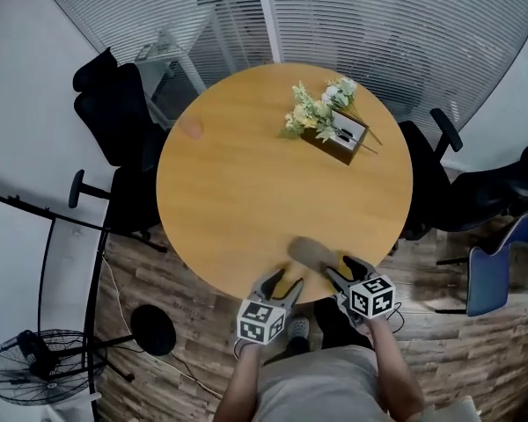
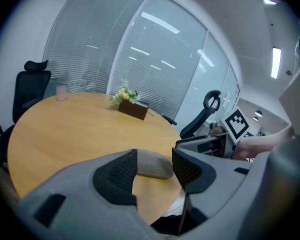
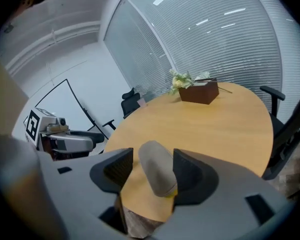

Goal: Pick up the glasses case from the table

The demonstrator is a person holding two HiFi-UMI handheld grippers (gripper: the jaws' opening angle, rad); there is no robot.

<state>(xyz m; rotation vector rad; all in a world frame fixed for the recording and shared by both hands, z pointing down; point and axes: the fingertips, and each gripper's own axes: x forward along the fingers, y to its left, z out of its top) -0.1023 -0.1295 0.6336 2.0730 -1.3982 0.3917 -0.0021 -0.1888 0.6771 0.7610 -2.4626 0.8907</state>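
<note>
A grey-tan glasses case [image 1: 313, 251] lies flat near the front edge of the round wooden table [image 1: 238, 183]. My right gripper [image 1: 341, 268] is at the case's near end and is open. In the right gripper view the case [image 3: 155, 165] sits between the two pads of the gripper [image 3: 151, 175], close against the right one, with a gap on the left. My left gripper [image 1: 282, 282] hovers at the table edge, left of the case, and is open and empty. In the left gripper view the case [image 2: 152, 165] lies just beyond the jaws of that gripper [image 2: 155, 174].
A dark box with flowers [image 1: 334, 134] stands at the table's far right and a small pink cup [image 1: 191, 127] at its far left. Black office chairs [image 1: 114, 112] [image 1: 440, 178] flank the table, with a blue chair [image 1: 493, 271] at right and a floor fan [image 1: 35, 367] at lower left.
</note>
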